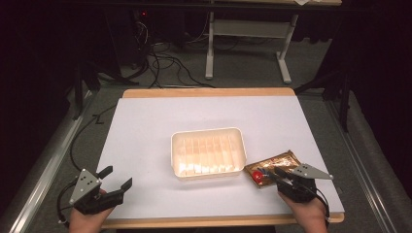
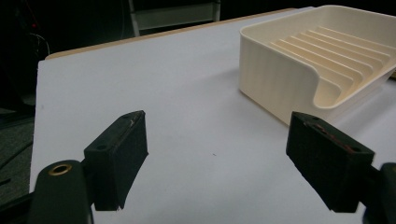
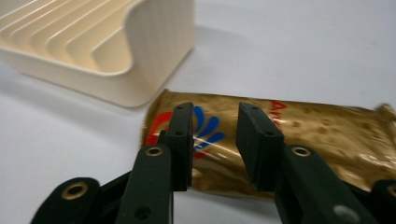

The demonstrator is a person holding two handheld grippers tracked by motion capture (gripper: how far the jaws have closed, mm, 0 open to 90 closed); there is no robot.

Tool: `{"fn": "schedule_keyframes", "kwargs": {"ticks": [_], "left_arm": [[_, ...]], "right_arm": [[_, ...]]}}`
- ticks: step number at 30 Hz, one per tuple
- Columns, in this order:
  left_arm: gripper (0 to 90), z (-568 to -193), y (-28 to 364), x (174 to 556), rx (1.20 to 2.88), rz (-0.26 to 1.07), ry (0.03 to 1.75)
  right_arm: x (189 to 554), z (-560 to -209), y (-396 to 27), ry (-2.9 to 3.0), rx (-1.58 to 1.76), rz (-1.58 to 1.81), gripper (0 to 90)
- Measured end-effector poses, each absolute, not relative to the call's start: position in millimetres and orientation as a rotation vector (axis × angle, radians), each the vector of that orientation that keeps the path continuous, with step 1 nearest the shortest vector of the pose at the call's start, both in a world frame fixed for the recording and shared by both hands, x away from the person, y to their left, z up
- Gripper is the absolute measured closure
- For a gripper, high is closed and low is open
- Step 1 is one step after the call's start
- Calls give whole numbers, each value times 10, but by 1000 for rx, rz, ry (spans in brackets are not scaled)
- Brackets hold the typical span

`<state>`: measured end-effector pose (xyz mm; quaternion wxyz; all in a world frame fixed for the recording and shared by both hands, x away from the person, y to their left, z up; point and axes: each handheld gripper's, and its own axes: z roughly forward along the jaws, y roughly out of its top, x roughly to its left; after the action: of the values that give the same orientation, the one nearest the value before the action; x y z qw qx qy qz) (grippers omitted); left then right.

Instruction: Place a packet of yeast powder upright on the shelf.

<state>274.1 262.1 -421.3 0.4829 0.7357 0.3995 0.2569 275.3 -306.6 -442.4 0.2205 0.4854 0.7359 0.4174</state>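
Note:
A gold foil snack packet (image 1: 278,160) with a red and blue logo lies flat on the white table, just right of a cream ribbed tray (image 1: 208,131). My right gripper (image 1: 273,173) is low over the packet's near end. In the right gripper view its jaws (image 3: 215,122) stand a narrow gap apart with the packet (image 3: 327,135) showing flat between and beneath them. The tray's corner (image 3: 154,46) is just beyond. My left gripper (image 1: 118,176) rests at the table's near left, wide open and holding nothing (image 2: 215,135). The tray (image 2: 275,70) lies ahead to its right.
The white tabletop (image 1: 145,126) has a wooden edge at front and back. Beyond the table are a grey floor with black cables (image 1: 165,63) and a white desk frame (image 1: 210,48). Metal rails run along both sides.

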Motion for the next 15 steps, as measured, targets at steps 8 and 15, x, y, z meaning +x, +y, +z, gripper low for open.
{"fn": "schedule_keyframes", "kwargs": {"ticks": [8,15], "left_arm": [[211,-4203,2688,2700,1778,637,988],[211,-4210,2733,2683,1762,641,1013]], "right_arm": [[2810,-4430,-3344,1913,1411,1124,682],[2842,-4425,-3527,1824,1512,1114,703]]}}
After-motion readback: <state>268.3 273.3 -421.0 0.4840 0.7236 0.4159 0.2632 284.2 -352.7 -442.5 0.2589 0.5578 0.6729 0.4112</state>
